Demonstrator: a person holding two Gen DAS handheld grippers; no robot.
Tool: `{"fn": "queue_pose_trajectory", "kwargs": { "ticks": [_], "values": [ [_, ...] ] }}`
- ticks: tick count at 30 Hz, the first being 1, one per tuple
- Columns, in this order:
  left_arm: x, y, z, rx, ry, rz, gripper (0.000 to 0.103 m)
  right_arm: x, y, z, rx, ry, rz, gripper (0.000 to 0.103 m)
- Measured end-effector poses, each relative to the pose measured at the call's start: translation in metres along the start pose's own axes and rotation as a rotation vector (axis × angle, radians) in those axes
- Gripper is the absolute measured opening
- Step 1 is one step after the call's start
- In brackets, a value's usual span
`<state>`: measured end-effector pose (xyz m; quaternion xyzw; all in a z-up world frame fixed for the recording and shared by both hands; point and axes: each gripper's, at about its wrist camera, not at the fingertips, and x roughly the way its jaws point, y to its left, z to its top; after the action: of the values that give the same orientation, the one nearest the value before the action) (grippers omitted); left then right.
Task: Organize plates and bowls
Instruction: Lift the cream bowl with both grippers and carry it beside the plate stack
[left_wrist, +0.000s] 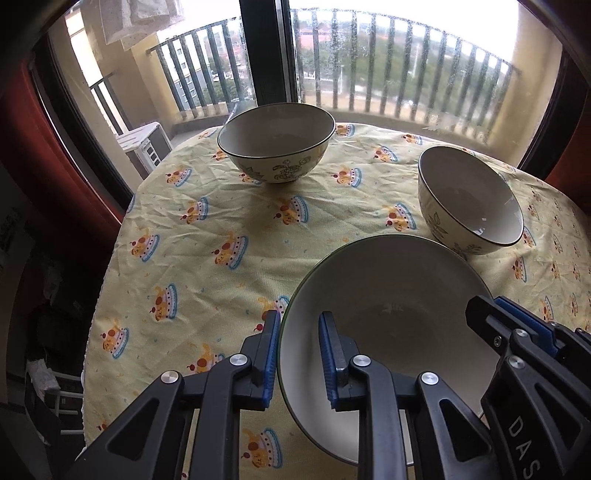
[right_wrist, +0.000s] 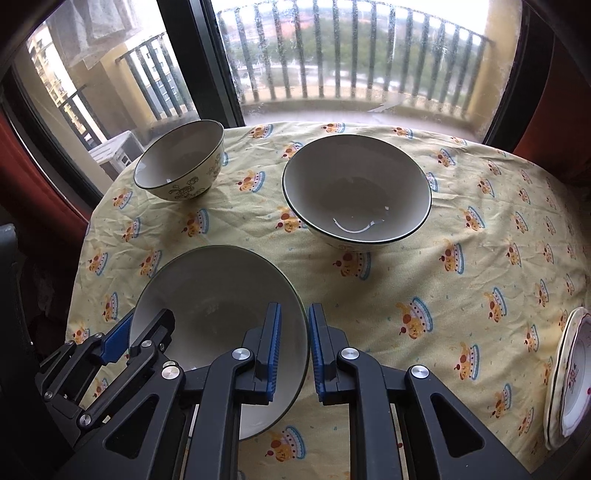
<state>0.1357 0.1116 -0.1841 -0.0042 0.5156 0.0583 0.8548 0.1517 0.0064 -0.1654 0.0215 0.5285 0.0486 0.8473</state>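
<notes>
**Both tongs clamped on one plate**

Presently the left tongs (left_wrist: 297, 354) pinch the left rim of the plate (left_wrist: 388, 295) and the right tongs (right_wrist: 294, 350) pinch its right rim. It sits near, open face up, round with no long axis. Two bowls (right_wrist: 356, 192) (right_wrist: 181, 166) stand beyond on the tabletop (right_wrist: 461, 240), the larger bowl far right.

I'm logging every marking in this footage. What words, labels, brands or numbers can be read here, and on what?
"DAS": white letters on the right gripper body at the lower right of the left wrist view; the word runs out of frame.
Small plate: a red mark at its centre, too small to read.
Bowls, big plate and tablecloth: pictures only, no text.
</notes>
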Motion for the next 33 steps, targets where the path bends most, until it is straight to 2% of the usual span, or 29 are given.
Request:
{"fn": "queue_pose_trajectory", "kwargs": {
  "ticks": [9,18,33],
  "values": [
    [-0.028,-0.043,-0.024,0.002,-0.010,-0.006,0.019,-0.027,-0.044,-0.025,0.018,-0.008,-0.003,0.019],
    [-0.053,-0.104,-0.046,0.018,-0.018,-0.024,0.019,-0.056,-0.103,-0.044,0.011,-0.021,-0.022,0.019],
    [-0.065,-0.197,-0.078,0.081,0.019,-0.071,0.019,-0.075,-0.202,-0.079,0.059,0.008,-0.063,0.019]
  ]
}}
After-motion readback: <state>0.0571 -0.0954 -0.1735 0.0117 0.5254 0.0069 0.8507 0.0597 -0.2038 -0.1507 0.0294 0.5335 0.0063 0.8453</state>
